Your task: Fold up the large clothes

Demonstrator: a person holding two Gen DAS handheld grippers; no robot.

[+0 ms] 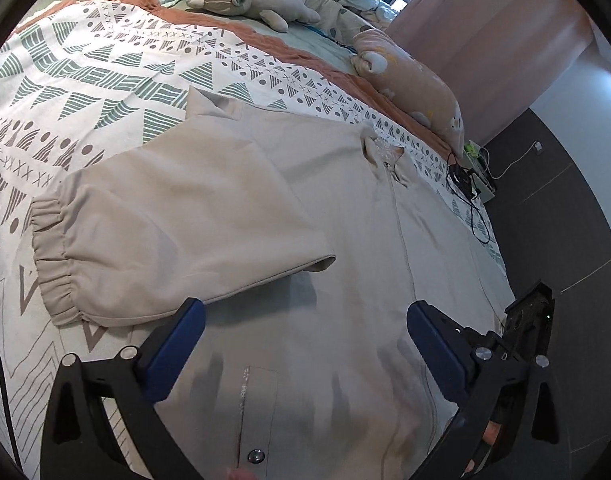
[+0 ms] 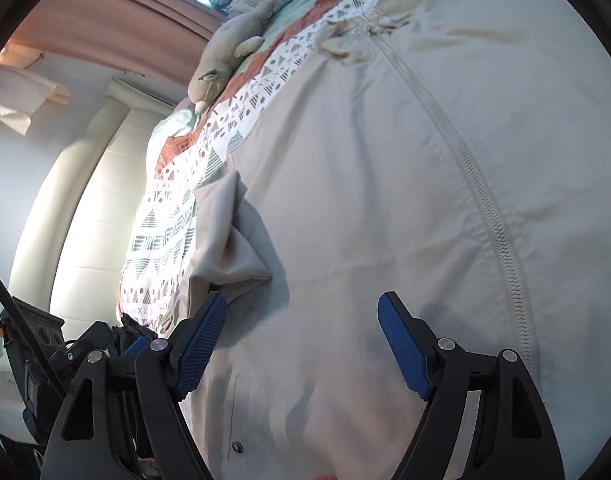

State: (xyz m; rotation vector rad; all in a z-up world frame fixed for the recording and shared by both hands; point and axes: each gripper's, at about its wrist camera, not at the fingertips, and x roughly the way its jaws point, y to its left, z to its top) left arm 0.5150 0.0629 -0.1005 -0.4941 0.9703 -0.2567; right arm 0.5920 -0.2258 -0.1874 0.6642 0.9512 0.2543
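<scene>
While spread across patterned bedspread [image 1: 85, 80]: beige jacket [image 1: 325, 208], sleeve [image 1: 165, 232] folded inward, centre frame. Left gripper [image 1: 305, 320] released, lower frame. Right gripper [image 2: 303, 314] released, likewise.

We see a beige jacket [image 1: 345, 240] of smooth, matt woven cloth, its sleeve [image 1: 177, 232] ending in a gathered elastic cuff [image 1: 51, 264]. A translucent plastic zipper [image 2: 489, 216] with ribbed teeth runs down its front, and a small shiny metal snap [image 1: 255, 456] glints on the pocket flap. The bedspread [image 1: 85, 80] beneath is matt printed cotton, edged in crinkled rust-coloured fabric toward the far edge of the bed. Both tongs, left [image 1: 305, 340] and right [image 2: 301, 344], are matt black plastic with bright metal rivets; their blue pads [image 2: 197, 348] carry a fine rough grid texture. A plush toy [image 1: 249, 0] looks soft and felted.
</scene>
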